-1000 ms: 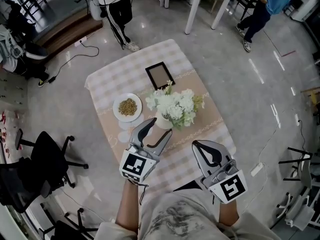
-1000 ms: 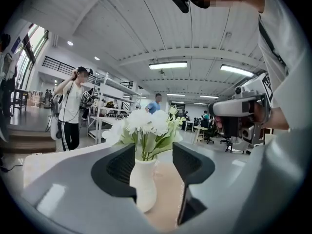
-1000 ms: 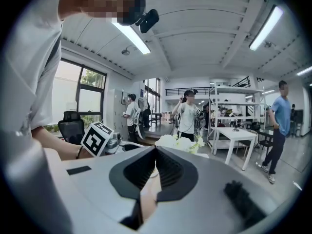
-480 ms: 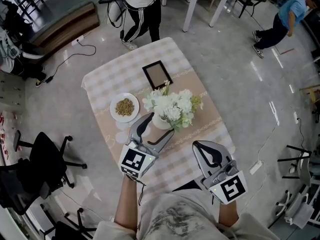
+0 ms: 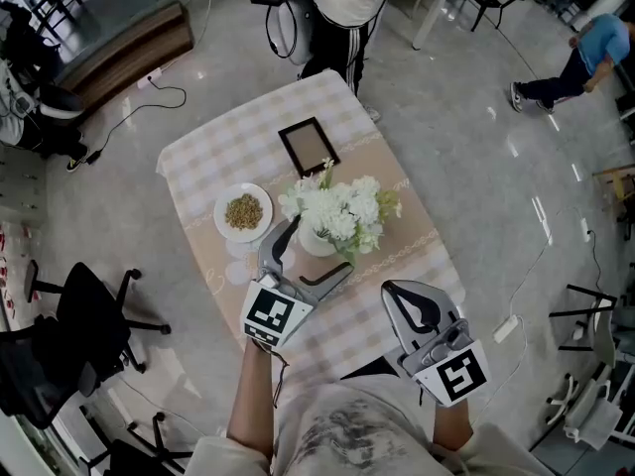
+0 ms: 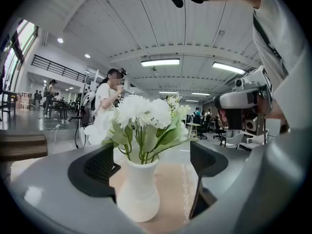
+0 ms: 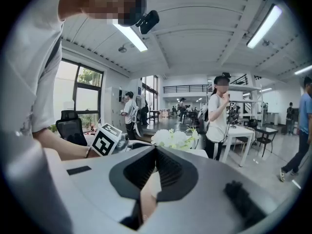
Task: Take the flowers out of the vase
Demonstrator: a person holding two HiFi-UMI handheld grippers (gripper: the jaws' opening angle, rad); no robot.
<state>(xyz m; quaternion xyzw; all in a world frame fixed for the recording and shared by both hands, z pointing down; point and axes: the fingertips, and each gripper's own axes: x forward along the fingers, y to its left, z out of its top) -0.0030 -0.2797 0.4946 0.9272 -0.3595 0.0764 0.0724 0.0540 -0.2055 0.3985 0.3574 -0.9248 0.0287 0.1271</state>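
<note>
Light source: we see long ceiling strips (image 6: pixel 161 62) lit overhead, and a window (image 7: pixel 78 89) glowing at the left of the right gripper view.
Brightness: we find all three views bright and evenly lit.
Glare: we note pale streaks on the glossy floor (image 5: pixel 516 147).
Shadows: we make out only soft ones.
Distortion: both gripper views bulge and end in black corners.
Focus: we see the vase (image 6: pixel 139 189) and flowers (image 6: pixel 146 113) fairly sharp, with the far background softer.

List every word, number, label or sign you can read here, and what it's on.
No readable words or numbers anywhere.
On the cube of the left gripper and the cube of the right gripper: black-and-white square markers, not letters.
Picture frame: nothing legible.
The left gripper's jaws are opening, the vase between them.
</note>
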